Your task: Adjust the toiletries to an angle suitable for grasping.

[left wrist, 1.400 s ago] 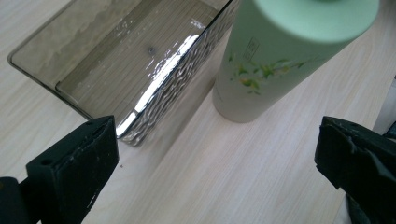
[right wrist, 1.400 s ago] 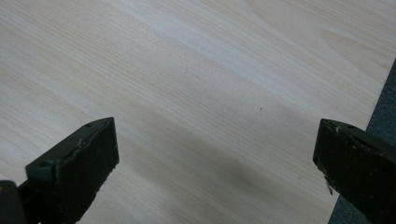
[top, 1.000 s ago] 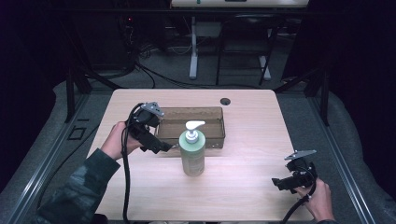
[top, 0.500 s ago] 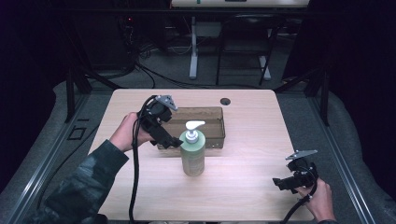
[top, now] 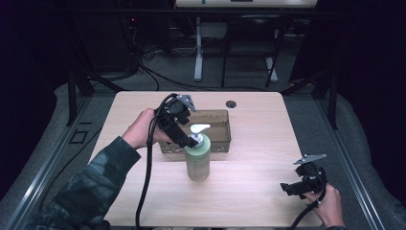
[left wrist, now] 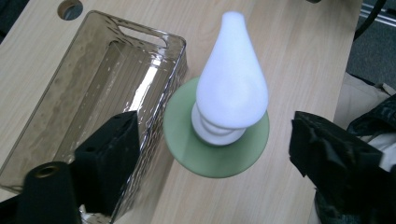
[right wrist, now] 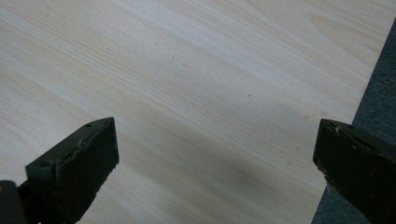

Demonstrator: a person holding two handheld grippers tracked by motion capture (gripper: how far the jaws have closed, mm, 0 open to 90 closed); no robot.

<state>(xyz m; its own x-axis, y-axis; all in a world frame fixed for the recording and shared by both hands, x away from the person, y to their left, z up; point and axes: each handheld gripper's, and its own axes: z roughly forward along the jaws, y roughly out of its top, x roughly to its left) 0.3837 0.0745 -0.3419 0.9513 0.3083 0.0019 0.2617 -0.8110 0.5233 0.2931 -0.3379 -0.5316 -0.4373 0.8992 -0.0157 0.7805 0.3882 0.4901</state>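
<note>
1. The bottle (top: pixel 197 160) stands upright near the middle of the table (top: pixel 258 191), just in front of the tray (top: pixel 225 129) and close against its near wall.
2. The left gripper (top: pixel 190 140) is at the bottle's white pump (left wrist: pixel 232 88), coming down on it at a slant from the tray side. In the left gripper view the pump neck sits between the jaws with clear gaps on both sides; they have just been closing, but they are still spread and pinch nothing.
3. The right gripper (top: pixel 287 188) rests low at the table's near right corner, well apart from the bottle, jaws spread over bare wood.
4. What could go wrong: the neck is narrow and round, and the bottle is tall. If the jaws close off-centre, one pad would hit first and shove the top sideways, and the bottle could tip.
5. A pinch on the wide nozzle rather than the neck might press the pump down or slip off once lifted.
6. One jaw hangs right over the tray's wall; drifting that way, it could catch the rim and drag the tray.
7. Against a second ago: the left gripper was then back over the tray's left end, short of the bottle, jaws wider. It has since moved across to the pump.
8. Bottle, tray and right gripper sit where they did.
</note>
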